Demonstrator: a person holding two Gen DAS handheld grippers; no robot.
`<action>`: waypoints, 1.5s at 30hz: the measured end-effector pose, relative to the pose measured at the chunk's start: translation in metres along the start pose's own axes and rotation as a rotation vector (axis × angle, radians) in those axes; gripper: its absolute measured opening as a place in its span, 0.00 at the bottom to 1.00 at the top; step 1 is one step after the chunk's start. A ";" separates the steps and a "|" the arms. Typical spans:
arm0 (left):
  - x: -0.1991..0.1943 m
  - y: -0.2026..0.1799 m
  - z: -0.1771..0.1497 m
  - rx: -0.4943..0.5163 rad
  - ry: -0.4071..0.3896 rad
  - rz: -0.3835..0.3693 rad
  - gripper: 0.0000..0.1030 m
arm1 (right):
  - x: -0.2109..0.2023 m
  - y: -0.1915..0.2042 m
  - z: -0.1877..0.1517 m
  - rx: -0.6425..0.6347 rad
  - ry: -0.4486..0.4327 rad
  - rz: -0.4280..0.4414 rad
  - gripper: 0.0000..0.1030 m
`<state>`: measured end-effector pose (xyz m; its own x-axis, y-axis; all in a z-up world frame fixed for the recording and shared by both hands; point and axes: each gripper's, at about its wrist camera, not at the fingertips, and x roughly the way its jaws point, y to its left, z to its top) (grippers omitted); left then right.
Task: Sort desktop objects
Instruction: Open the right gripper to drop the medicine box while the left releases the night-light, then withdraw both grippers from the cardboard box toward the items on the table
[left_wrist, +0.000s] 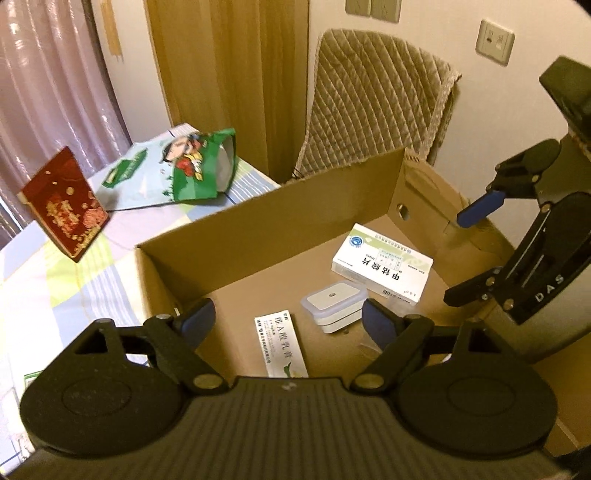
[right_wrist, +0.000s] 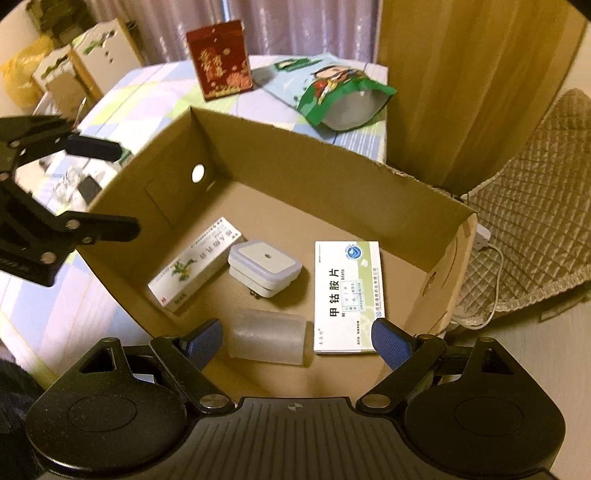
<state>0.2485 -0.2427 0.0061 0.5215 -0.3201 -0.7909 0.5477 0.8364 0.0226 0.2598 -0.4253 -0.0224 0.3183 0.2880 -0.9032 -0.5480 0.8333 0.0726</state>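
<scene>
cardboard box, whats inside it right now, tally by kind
medicine boxes: 2, the flat white box and the long ointment carton
plug-in night light: 1
frosted clear roll: 1
total in the cardboard box: 4

I see a home bedroom: pale patchwork bedspread (right_wrist: 147, 99) at eleven o'clock, mauve pleated curtains (right_wrist: 295, 22) at twelve.

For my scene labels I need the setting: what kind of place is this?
Probably a room in a home, perhaps a bedroom. A table under a checked cloth holds a cardboard box, pink curtains hang behind, and a quilted pad leans against the wall.
</scene>
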 end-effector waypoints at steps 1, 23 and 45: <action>-0.006 0.001 -0.002 -0.002 -0.009 0.002 0.82 | -0.003 0.003 -0.001 0.011 -0.009 -0.004 0.87; -0.091 0.014 -0.056 0.043 -0.099 -0.058 0.89 | -0.063 0.061 -0.049 0.303 -0.190 -0.103 0.87; -0.136 0.052 -0.115 0.077 -0.106 -0.089 0.90 | -0.068 0.156 -0.056 0.366 -0.291 -0.079 0.87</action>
<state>0.1308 -0.1044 0.0448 0.5329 -0.4400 -0.7228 0.6414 0.7672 0.0058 0.1095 -0.3415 0.0267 0.5803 0.2940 -0.7595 -0.2213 0.9544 0.2004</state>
